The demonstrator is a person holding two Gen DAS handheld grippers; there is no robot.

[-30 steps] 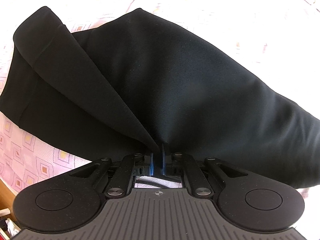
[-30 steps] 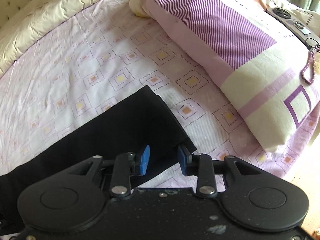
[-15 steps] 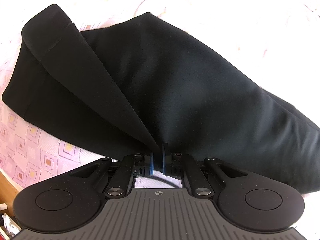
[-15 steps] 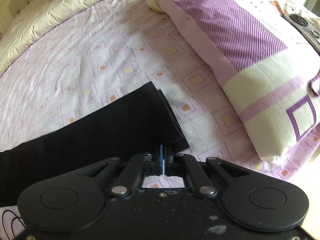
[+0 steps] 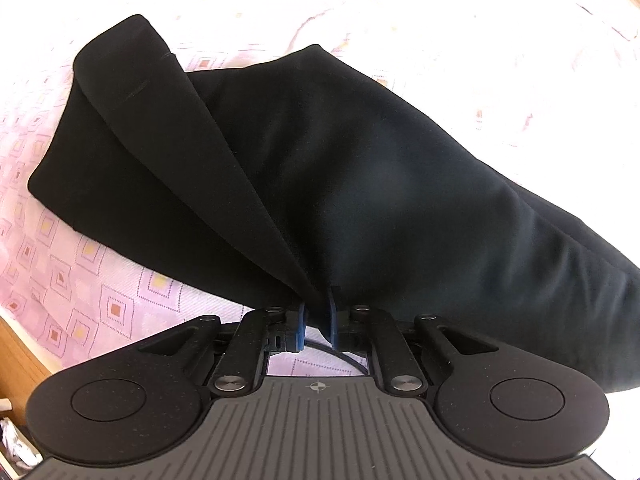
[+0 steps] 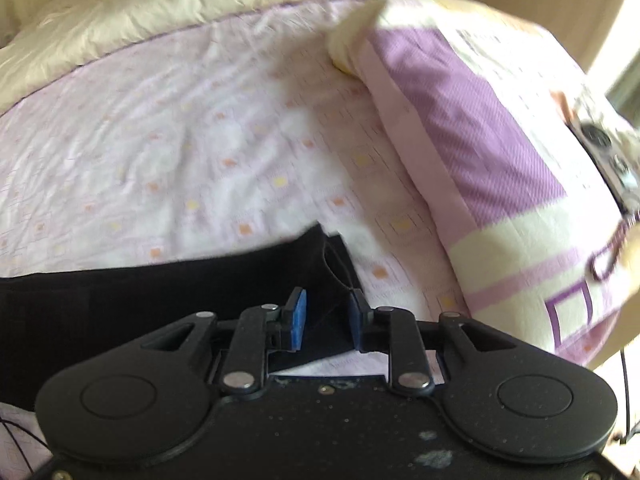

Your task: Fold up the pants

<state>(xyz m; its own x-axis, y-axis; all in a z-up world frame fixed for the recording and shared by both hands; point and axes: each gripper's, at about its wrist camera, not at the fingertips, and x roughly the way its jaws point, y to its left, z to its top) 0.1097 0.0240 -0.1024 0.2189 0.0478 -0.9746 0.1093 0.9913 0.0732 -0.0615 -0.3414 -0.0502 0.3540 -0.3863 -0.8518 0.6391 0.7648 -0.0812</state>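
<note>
Left hand-held gripper [image 5: 316, 322] clamped on black pants [image 5: 340, 168]; right hand-held gripper [image 6: 326, 320] apart over the hem; next, likely carry fold across.

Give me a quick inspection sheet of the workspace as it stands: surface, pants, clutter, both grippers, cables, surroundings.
Surface: bed sheet, pink with small squares, wrinkled.
Job's things: black pants lying on the sheet, one fold raised toward the left gripper; the leg end lies near the pillow.
Clutter: striped purple pillow; a dark device on it, blurred.
Grippers: left gripper shut on pants fabric; right gripper open, with the leg end between its fingers.
Cables: thin dark cable under the left gripper.
Surroundings: cream quilt; wooden bed edge.
</note>
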